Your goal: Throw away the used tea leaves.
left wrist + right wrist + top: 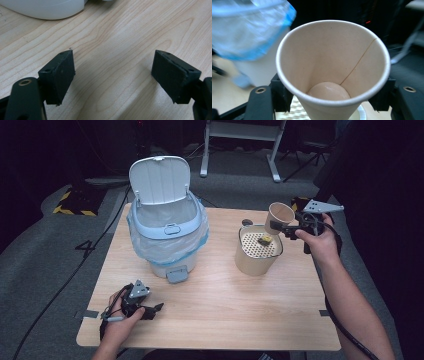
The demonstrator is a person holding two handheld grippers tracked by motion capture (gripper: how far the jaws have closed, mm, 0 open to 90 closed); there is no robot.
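Note:
My right gripper (281, 226) is shut on a tan paper cup (278, 216) and holds it in the air, tilted, just over the far right rim of a tan round container (255, 261) with a perforated top. A small yellow and dark scrap (265, 240) lies on that top. In the right gripper view the cup (332, 62) sits between the jaws with its mouth toward the camera and looks empty. My left gripper (156, 309) rests on the table near the front left. Its jaws (112, 75) are open over bare wood with nothing between them.
A white pedal bin (167, 262) with a clear blue-edged bag stands at the back left, its lid (159, 179) raised. Its pedal (177, 276) faces the front. The wooden table (225, 315) has bare room in the middle and front. Dark floor, cables and a stand lie beyond.

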